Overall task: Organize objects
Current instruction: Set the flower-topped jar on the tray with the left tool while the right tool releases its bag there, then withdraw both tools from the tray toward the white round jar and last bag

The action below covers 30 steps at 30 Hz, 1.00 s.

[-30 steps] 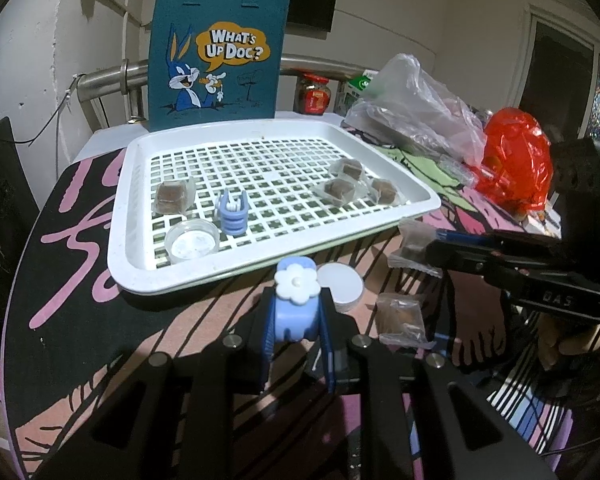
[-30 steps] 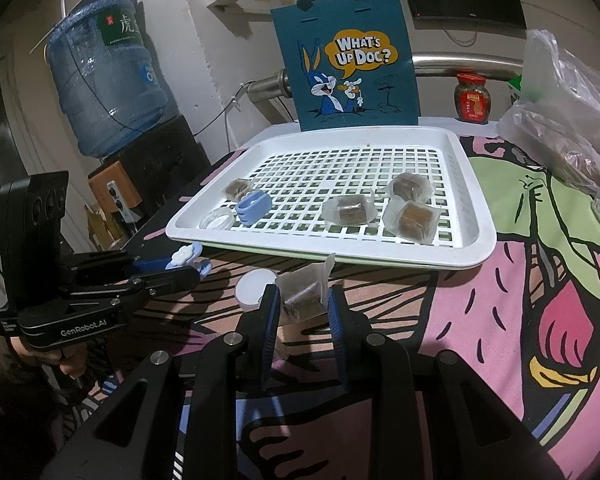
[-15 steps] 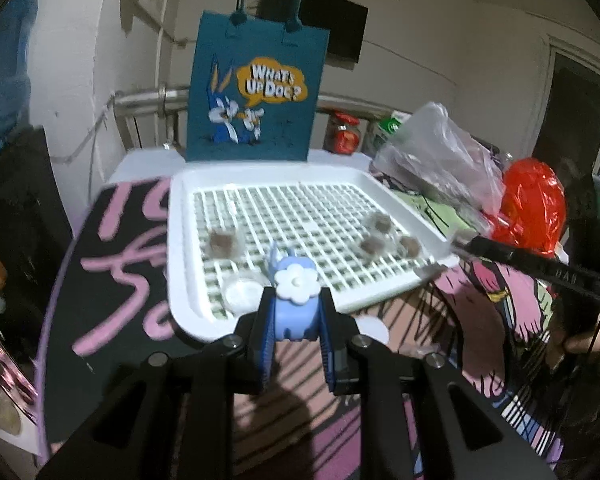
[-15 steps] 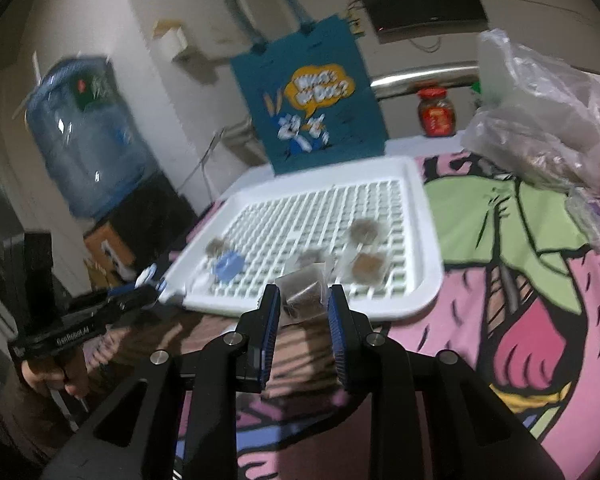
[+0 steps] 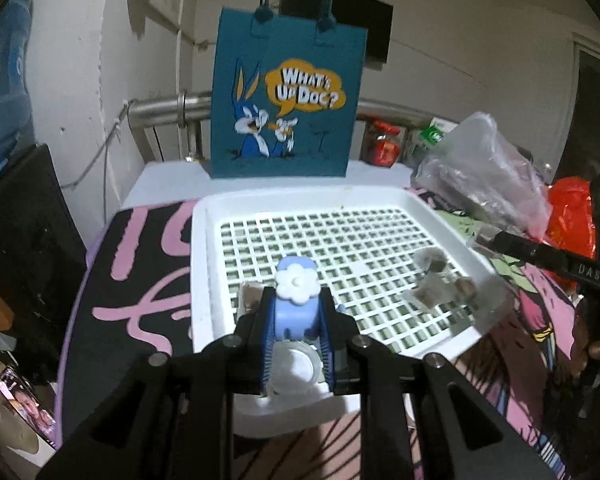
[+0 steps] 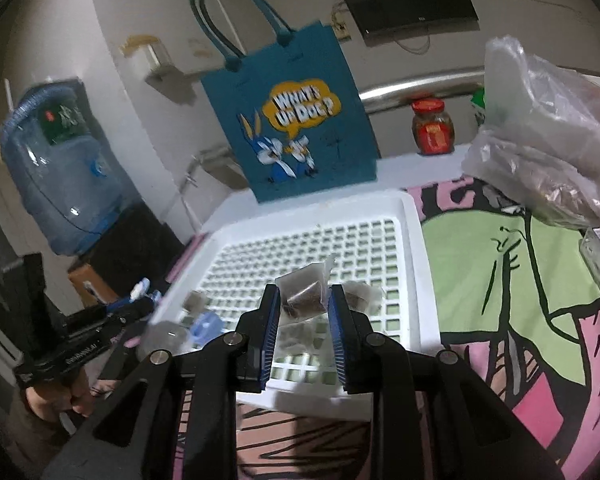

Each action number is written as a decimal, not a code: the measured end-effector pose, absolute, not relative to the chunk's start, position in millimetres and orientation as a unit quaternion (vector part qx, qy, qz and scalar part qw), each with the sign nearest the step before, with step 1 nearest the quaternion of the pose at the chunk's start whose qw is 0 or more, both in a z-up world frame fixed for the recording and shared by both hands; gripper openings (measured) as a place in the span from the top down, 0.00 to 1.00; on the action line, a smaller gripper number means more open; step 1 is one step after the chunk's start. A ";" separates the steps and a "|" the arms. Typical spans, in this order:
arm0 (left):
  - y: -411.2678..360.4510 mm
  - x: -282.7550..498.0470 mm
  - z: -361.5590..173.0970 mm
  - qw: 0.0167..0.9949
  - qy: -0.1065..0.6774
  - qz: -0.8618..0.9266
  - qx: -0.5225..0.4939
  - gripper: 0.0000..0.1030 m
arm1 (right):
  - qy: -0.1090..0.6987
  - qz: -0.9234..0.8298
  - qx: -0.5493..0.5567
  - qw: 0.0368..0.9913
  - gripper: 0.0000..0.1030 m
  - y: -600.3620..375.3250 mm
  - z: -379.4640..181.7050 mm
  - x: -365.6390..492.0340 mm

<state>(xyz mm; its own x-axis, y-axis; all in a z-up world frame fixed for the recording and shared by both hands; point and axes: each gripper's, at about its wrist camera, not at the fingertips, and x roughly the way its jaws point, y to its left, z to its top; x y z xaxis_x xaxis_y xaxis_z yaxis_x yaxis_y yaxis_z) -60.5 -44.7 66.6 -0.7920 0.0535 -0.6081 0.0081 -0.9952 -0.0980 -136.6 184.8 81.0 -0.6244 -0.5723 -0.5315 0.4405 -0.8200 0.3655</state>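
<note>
left gripper (image 5: 296, 326): closed on blue flower clip (image 5: 295, 304), held between pads above white tray (image 5: 204, 264) at 6 o'clock edge. right gripper (image 6: 303, 322): clamped on clear packet (image 6: 304, 294), raised over tray, angled downward toward 12 o'clock.

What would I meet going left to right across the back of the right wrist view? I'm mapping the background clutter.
Water jug → teal tote bag → red-lidded jar → clear plastic bag.

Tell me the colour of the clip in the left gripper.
Light blue clip with a white flower on top; the left wrist view shows it best.
</note>
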 end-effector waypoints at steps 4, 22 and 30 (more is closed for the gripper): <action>-42.4 -65.7 53.0 0.008 -0.041 0.941 -0.337 0.81 | -0.085 -0.895 0.341 0.276 0.77 179.1 68.8 -140.8; -38.2 -69.5 38.6 0.002 -0.019 0.938 -0.345 0.65 | -0.051 -0.898 0.356 0.254 0.49 166.0 45.3 -144.8; -41.6 -50.9 57.9 0.000 -0.032 0.952 -0.303 0.50 | -0.079 -0.910 0.317 0.254 0.32 179.5 62.8 -127.0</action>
<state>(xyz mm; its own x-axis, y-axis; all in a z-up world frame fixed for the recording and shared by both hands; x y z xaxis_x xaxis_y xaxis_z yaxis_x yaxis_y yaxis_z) -50.9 -41.6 57.9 -0.8159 0.0187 -0.5779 0.0205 -0.9979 -0.0613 -127.0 179.5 62.8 -0.6691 -0.5135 -0.5372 0.4128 -0.8579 0.3060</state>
